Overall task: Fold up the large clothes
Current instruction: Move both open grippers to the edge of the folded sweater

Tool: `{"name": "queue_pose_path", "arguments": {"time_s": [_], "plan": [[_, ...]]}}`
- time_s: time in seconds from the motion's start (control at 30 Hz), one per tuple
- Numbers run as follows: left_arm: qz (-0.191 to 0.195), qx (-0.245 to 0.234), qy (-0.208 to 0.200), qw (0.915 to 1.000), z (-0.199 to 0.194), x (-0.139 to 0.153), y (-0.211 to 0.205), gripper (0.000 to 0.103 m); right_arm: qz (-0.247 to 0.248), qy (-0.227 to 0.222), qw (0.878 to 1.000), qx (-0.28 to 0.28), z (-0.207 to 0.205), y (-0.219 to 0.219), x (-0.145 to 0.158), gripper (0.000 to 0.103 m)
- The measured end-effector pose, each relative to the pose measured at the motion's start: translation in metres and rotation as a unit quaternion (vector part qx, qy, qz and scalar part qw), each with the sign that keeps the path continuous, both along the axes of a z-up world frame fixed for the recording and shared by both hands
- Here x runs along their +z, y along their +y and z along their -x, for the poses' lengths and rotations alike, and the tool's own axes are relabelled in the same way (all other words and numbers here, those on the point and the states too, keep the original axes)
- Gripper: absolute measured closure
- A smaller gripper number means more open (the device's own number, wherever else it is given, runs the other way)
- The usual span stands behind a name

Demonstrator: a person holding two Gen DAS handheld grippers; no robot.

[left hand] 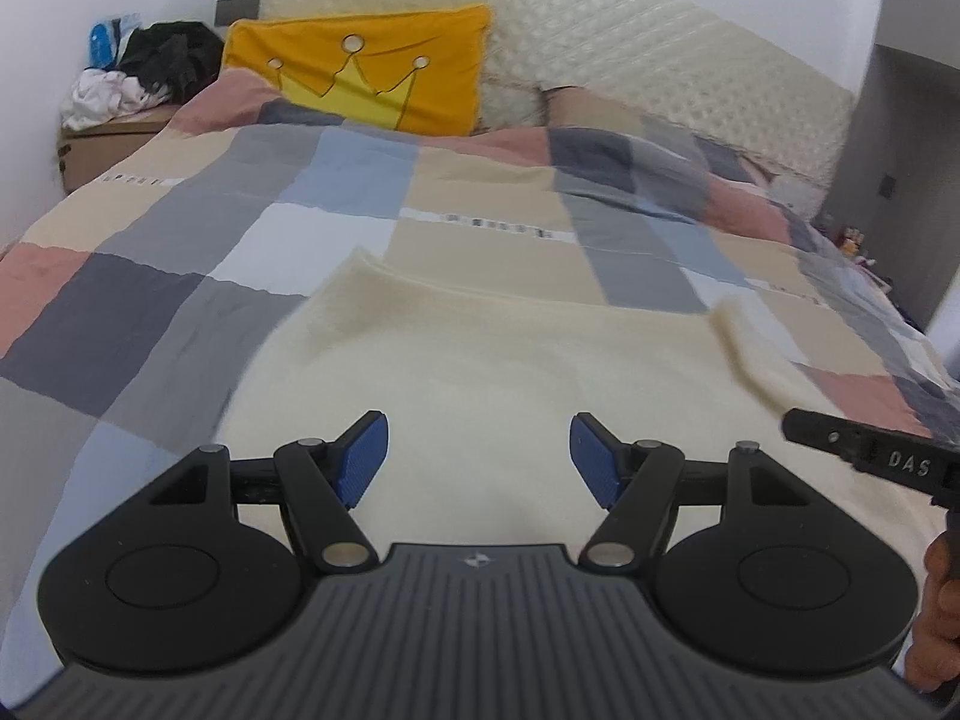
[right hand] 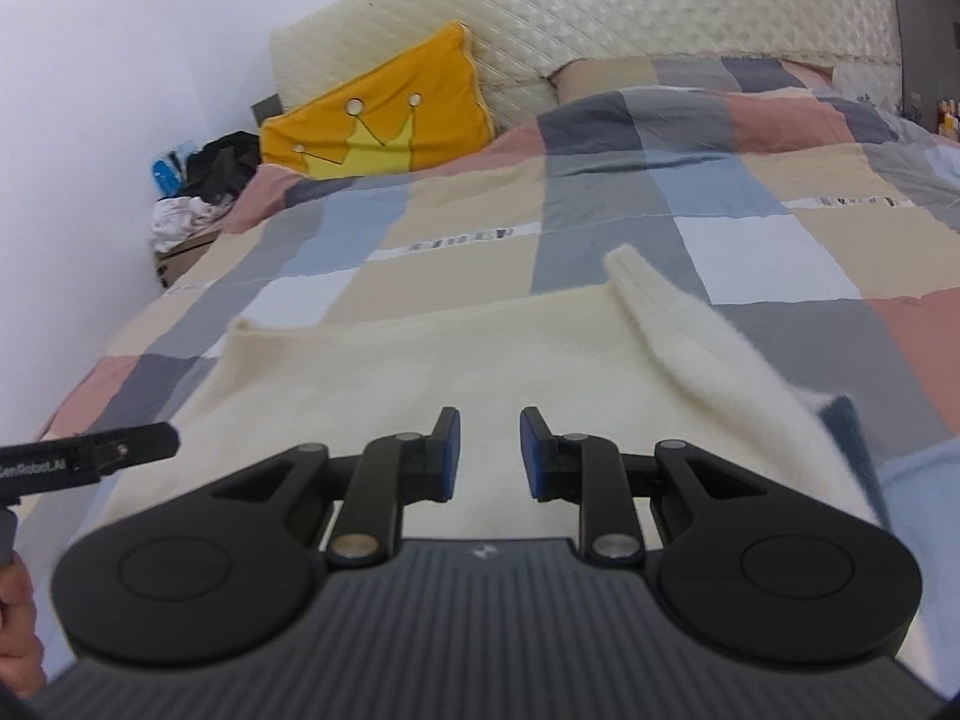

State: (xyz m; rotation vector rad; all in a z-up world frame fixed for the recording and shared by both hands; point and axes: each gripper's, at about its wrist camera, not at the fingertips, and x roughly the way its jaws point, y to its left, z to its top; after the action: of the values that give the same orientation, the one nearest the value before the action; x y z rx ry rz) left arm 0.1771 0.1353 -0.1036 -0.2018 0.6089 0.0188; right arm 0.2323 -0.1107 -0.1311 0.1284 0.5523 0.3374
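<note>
At the far left we see a heap of dark and white clothes (left hand: 144, 69) piled on a brown box beside the bed, soft and crumpled against the smooth white wall. Next to it a mustard-yellow cushion (left hand: 372, 69) with a paler crown shape leans on the quilted cream headboard (left hand: 630, 42), whose padding forms a raised diamond pattern. We see the bed covered by a patchwork duvet (left hand: 180, 240) of flat rectangles in grey, blue, beige and dusty pink.

On the duvet lies the cream sweater (left hand: 510, 348), fuzzy and thick, spread broad and mostly flat, with one sleeve (right hand: 678, 324) angled up to the right as a soft ridge. We hold the left gripper (left hand: 477, 459) above the near part of the sweater, its blue ribbed pads (left hand: 366, 456) standing wide apart with nothing between them. To its right, the right gripper (right hand: 490, 453) hangs over the same near edge, just left of the sleeve, its jaws narrow but parted, clasping nothing; its pads (right hand: 531, 450) do not touch the knit.
</note>
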Motion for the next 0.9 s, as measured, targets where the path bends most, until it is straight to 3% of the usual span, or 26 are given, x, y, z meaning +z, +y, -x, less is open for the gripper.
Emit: {"name": "queue_pose_path", "arguments": {"time_s": [0.4,0.53,0.73,0.77,0.8,0.9], "plan": [[0.009,-0.039,-0.003,0.9992,0.101,0.007,-0.048,0.030,-0.020,-0.002,1.000,0.001,0.098,-0.008,0.003,0.077],[0.017,-0.040,0.002,0.9990,0.125,0.006,-0.057,0.029,-0.031,-0.001,1.000,-0.005,0.110,-0.011,0.004,0.077],[0.026,-0.025,0.036,0.9987,0.129,-0.006,-0.059,0.026,-0.065,0.041,0.997,-0.012,0.111,-0.014,-0.008,0.074],[0.029,-0.022,0.043,0.9984,0.127,-0.009,-0.058,0.026,-0.076,0.052,0.996,-0.013,0.109,-0.015,-0.011,0.065],[0.032,-0.021,0.048,0.9981,0.124,-0.011,-0.057,0.024,-0.090,0.064,0.994,-0.014,0.106,-0.016,-0.014,0.050],[0.044,-0.011,0.066,0.9968,0.116,-0.019,-0.052,0.018,-0.137,0.098,0.986,-0.017,0.099,-0.022,-0.025,0.028]]}}
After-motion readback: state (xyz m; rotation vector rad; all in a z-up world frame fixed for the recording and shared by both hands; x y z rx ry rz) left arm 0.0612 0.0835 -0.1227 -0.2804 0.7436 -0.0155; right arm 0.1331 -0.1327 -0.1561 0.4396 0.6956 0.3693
